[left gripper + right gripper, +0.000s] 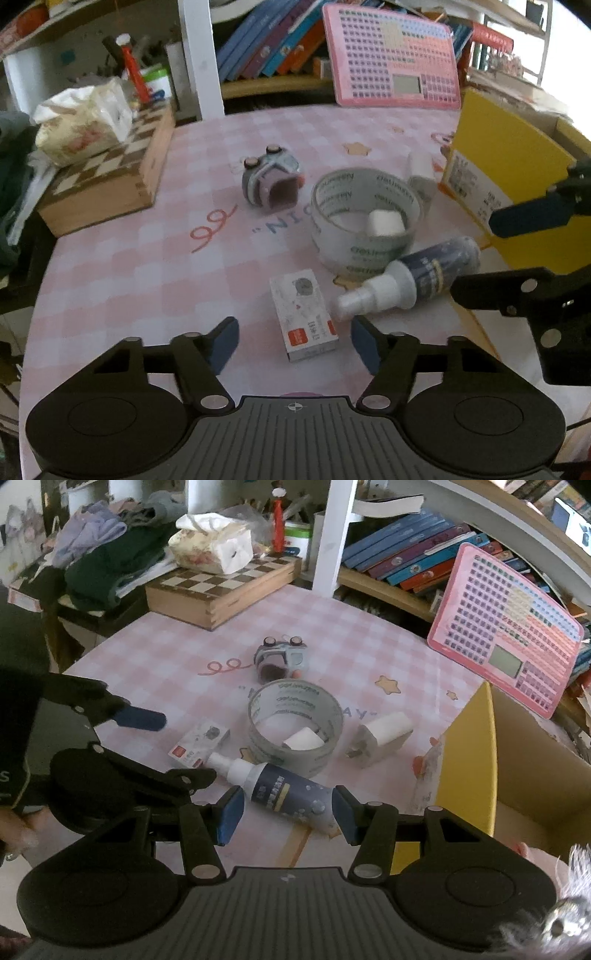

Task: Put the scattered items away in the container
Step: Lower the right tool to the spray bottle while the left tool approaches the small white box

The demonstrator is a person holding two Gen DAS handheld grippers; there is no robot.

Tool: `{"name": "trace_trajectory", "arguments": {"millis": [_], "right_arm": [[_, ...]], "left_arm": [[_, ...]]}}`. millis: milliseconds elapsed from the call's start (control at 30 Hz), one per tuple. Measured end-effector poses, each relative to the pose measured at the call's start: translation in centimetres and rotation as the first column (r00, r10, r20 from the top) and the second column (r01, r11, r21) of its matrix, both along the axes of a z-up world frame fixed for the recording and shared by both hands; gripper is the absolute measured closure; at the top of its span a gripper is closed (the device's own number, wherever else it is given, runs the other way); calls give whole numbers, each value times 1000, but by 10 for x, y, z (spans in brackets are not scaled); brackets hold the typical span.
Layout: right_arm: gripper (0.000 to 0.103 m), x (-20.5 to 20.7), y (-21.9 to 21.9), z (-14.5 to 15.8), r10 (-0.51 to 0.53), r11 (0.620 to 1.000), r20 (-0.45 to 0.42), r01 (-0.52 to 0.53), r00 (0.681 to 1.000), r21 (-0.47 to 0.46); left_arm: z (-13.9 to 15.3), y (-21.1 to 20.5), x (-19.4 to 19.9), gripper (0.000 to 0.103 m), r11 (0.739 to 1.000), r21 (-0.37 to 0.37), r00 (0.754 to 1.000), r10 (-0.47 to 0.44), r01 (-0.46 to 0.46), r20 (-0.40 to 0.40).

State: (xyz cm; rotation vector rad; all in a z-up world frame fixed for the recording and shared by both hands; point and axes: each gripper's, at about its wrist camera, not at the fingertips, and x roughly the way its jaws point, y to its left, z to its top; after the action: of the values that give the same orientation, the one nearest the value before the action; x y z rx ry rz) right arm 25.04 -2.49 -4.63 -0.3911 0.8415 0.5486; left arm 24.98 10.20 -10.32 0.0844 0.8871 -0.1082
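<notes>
A small white staple box [303, 314] lies on the pink checked tablecloth. Its near end sits between the fingers of my left gripper [293, 343], which is open with gaps on both sides. A dark blue spray bottle [291, 794] lies on its side between the pads of my right gripper [288, 818]. The left pad stands clear of it, so that gripper is open. Behind them lie a clear tape roll [295, 727] with a white cube [303, 738] inside, a white charger plug [380, 738] and a grey toy car [282, 659]. The yellow cardboard box [469, 768] stands open at the right.
A wooden chessboard box [107, 184] with a tissue pack [81, 122] on top sits at the table's far left. A pink toy keyboard [395, 59] leans against the bookshelf behind. Clothes [107, 554] are piled beyond the table. A hand [14, 827] holds the left gripper.
</notes>
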Motion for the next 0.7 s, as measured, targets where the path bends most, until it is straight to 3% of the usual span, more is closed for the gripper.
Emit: {"name": "trace_trajectory", "arguments": {"millis": [100,200,367,467,567,633,700], "right_arm": [[52,6,5,-4,8,1000,-12,-8,1000,-21],[51,14,11,-10,14,999,-27,-15,1000,-48],[51,24,24,-20,40,994,-53,-45,998,-99],[51,31,32,-25,58,989,-60,-65,997,-131],[44,38,37,-30,84,984,-98,-98,992,-152],[44,42,36,-34,88,981,-127,-108,988,-160],[47,45,35,-37,76,981,-145,-101,987,-168]], "left_arm": [[-1,12,1,51,999,-5,999,35,-35,-7],[0,23,4,52,998,-28,998,62,-62,-11],[-2,17,11,53,999,-19,1000,26,-26,2],[-2,16,15,58,1000,-16,1000,16,-16,13],[-2,18,18,67,1000,-16,1000,11,-11,16],[-2,20,20,74,1000,-17,1000,10,-9,18],[-2,21,20,75,1000,-18,1000,10,-10,18]]}}
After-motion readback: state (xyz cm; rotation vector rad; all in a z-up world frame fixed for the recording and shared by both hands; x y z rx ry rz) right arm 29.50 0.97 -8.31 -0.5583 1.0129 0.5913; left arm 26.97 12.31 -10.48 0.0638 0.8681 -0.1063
